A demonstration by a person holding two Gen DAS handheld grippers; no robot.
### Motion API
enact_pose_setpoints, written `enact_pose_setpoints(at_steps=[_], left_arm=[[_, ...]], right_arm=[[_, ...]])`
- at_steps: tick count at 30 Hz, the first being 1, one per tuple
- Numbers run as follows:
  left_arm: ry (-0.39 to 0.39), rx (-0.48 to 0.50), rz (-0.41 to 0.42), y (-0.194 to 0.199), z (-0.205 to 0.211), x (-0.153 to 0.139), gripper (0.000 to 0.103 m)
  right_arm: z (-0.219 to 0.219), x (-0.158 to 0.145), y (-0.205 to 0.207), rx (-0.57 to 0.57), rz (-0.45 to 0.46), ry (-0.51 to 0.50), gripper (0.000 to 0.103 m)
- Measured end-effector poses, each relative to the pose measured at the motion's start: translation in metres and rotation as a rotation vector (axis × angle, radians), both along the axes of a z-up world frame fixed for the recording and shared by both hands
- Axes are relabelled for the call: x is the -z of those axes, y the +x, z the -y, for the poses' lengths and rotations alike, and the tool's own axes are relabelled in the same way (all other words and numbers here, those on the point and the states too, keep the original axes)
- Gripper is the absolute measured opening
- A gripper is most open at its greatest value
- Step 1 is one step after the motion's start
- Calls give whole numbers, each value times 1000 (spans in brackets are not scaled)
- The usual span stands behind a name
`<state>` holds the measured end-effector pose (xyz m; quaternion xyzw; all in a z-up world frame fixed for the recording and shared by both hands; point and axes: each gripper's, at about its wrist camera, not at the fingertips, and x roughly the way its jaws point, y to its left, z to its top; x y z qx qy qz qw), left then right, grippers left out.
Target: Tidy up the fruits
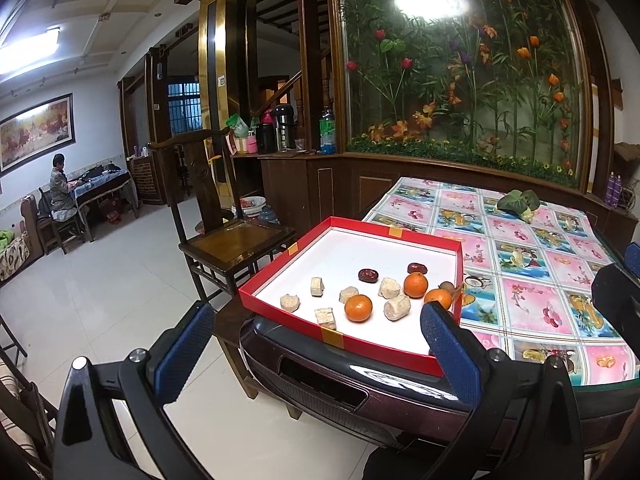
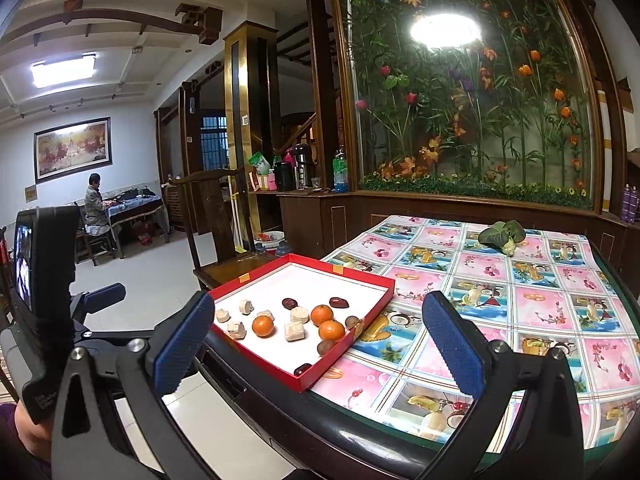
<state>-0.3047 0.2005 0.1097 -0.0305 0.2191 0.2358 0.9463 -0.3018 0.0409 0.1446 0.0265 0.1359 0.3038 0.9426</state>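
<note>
While both tools hang back from the table edge, the scene reads so:
Left gripper: blue-padded jaws spread wide, nothing between them, aimed at the near edge of the tray.
Right gripper: likewise wide apart and empty, short of the table.
Shallow red cardboard tray with white floor: sits on the corner of the floral-patterned tablecloth, overhanging slightly.
Fruit: three round orange tangerines, dark red dates, pale cut chunks and small brown round fruits lie mixed and scattered.
Stage: unsorted, or about to be regrouped; I cannot tell.
Technique: grip a tangerine across its widest part, gently; steady the tray.
</note>
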Motion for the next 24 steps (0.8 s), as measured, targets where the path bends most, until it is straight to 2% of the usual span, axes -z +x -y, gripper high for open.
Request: enact_pose_setpoints(at_steps=[24], left_arm=[[-11,29,0,3,4,-1,103]], right_arm=[[-2,1,-1,1,10,-9,103]])
